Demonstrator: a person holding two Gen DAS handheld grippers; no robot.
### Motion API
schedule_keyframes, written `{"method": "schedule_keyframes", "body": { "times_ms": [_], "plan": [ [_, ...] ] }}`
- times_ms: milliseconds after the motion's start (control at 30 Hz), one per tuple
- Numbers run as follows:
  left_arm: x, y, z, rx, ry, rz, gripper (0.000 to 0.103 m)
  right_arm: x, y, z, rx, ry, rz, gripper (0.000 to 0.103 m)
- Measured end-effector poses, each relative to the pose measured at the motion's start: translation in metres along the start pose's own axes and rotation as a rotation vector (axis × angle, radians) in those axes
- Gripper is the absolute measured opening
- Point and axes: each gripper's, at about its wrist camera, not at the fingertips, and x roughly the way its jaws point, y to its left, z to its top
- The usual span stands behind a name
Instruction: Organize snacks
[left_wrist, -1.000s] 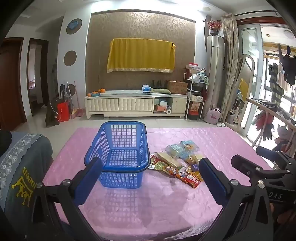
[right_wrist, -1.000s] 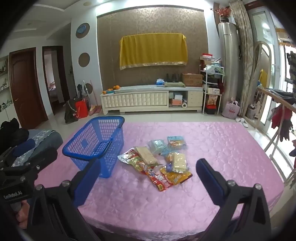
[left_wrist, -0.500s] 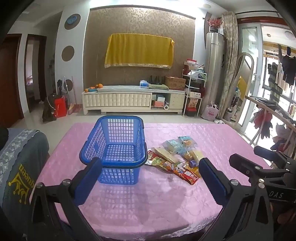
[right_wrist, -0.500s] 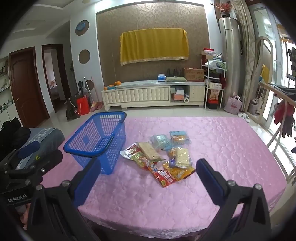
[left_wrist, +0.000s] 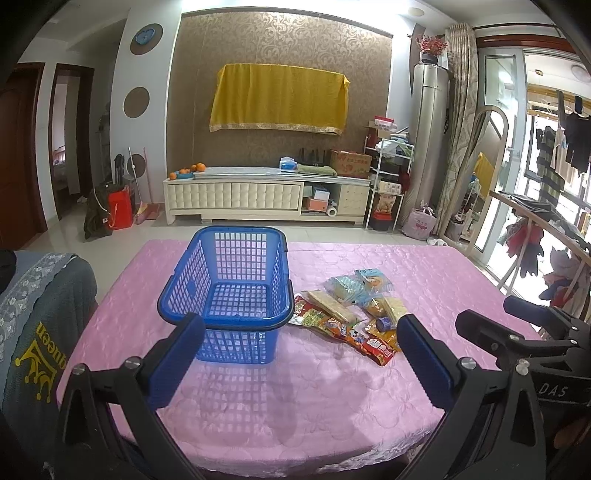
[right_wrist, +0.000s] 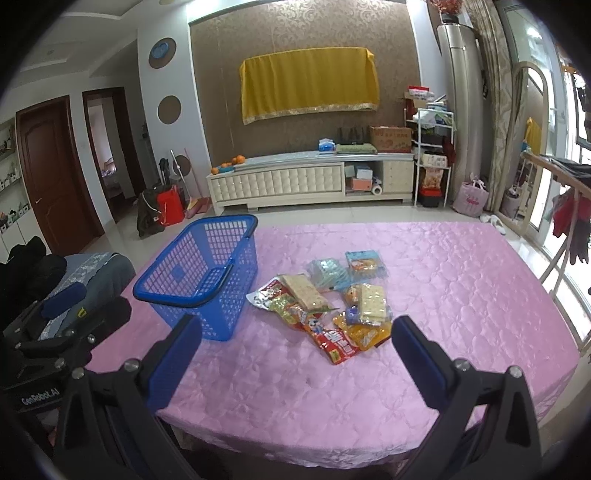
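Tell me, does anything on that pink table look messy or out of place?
Only the snack packets: they lie in a loose overlapping heap on the pink tablecloth, beside the blue basket, which stands upright and empty. Nothing looks spilled or torn.

One blue basket (right_wrist: 207, 280), a loose pile of about eight snack packets (right_wrist: 332, 302) beside it, some overlapping so the count is unsure, on one pink tabletop (right_wrist: 461, 295)
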Motion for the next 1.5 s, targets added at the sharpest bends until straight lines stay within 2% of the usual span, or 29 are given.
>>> {"method": "schedule_keyframes", "body": {
  "times_ms": [1500],
  "plan": [
    [-0.0031, 0.002, -0.0012, -0.001, 0.015, 0.004, 0.103, -0.0037, 0.0017, -0.0005, -0.007, 0.028, 0.011, 0.103]
  ]
}}
